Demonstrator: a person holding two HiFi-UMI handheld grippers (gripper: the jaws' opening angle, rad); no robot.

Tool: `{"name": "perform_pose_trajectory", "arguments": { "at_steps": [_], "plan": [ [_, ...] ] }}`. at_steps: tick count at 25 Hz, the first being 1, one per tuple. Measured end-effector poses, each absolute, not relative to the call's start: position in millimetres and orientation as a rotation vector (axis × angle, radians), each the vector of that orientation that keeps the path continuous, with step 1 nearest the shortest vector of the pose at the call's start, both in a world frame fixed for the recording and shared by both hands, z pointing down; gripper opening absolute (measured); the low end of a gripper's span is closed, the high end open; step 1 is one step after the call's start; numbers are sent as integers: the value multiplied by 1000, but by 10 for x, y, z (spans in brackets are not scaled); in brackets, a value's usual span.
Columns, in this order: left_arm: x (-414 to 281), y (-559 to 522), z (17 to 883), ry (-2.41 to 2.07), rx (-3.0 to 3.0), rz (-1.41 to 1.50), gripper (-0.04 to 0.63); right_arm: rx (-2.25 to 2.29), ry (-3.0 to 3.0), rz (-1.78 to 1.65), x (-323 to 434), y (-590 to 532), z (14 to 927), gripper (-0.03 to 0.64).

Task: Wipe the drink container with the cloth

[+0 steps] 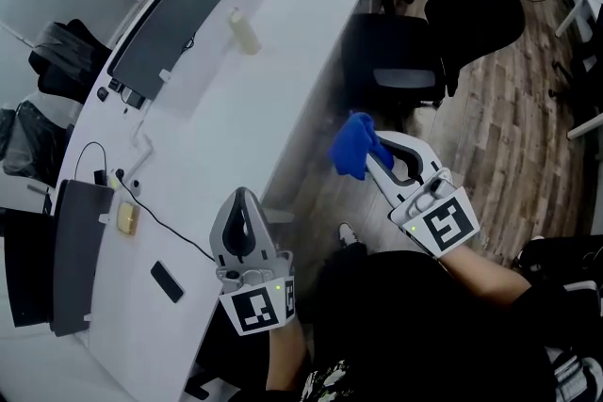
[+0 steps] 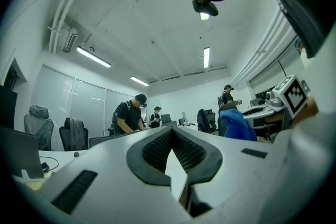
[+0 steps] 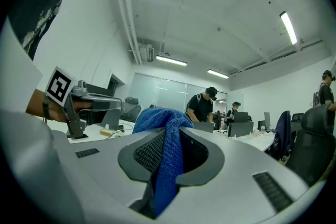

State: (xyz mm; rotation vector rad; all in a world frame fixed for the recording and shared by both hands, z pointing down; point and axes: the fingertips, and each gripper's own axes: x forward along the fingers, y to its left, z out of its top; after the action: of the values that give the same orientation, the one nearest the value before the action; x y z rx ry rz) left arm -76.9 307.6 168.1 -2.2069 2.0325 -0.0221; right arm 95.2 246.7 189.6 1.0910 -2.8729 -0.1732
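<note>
- Left tongs (image 1: 241, 195) were pressed together with nothing between them, sitting over the near edge of the worktop (image 1: 207, 122).
- Right tongs (image 1: 370, 152) pinched the blue cloth (image 1: 352, 144), off the worktop's edge and above the floor.
- Drink container (image 1: 245, 31) sat far up the worktop, well apart from both: 12 o'clock from the left tongs, 11 o'clock from the cloth.
- Its long axis ran roughly 11 to 5 o'clock; whether it stood or lay was unclear.
- Judgement: neither hand was clearly nearer.

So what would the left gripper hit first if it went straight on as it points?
Nothing close: the left gripper points along the white desk. The pale bottle sits roughly in line, though height is unclear.
</note>
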Motion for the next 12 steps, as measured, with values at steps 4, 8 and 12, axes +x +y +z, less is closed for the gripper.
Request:
{"name": "perform_pose_trajectory", "arguments": {
  "at_steps": [4,8,12],
  "plan": [
    [-904,2903,1699,2016,-2218,-28,2,1115,-2866,-175,826,2313,1910,46],
    [-1064,2738,1718,2012,-2227,-12,1,1127,-2855,-191,703,2195,1918,46],
    [-1148,2608,1770,2014,-2247,-2,0,1144,-2847,-196,627,2115,1929,46]
  ]
}}
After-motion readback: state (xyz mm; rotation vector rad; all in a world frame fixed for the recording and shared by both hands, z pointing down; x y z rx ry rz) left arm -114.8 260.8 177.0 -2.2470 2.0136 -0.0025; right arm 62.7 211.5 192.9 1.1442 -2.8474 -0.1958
